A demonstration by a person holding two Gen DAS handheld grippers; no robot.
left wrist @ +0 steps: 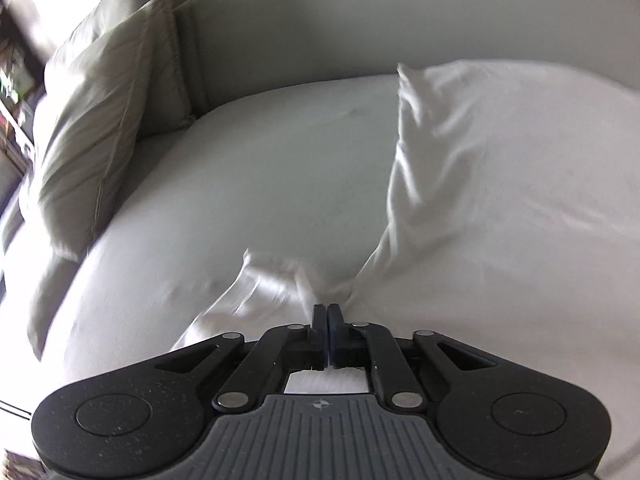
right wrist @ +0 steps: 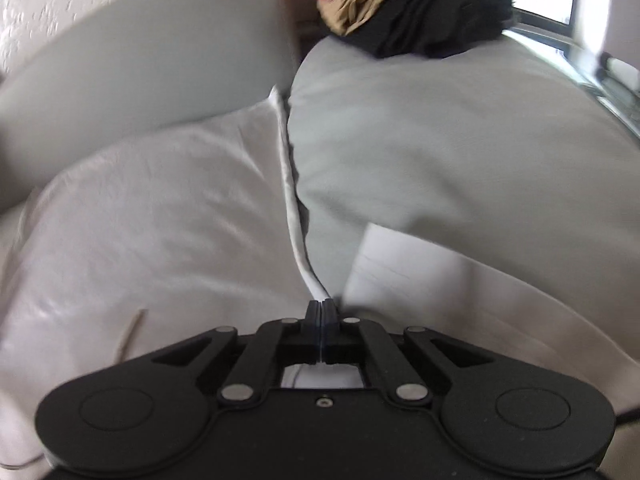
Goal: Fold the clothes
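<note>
1. Left wrist view: the pale seat surface (left wrist: 260, 168) lies bare ahead of the left gripper (left wrist: 328, 308); passage there is unobstructed.
2. A grey cushion (left wrist: 108, 120) leaning against the backrest (left wrist: 360, 20) blocks the far left.
3. The white garment (left wrist: 500, 184) covers the right side.
4. Right wrist view: a pile of red, tan and black clothes (right wrist: 416, 12) occupies the far end of the grey seat cushion (right wrist: 460, 152).
</note>
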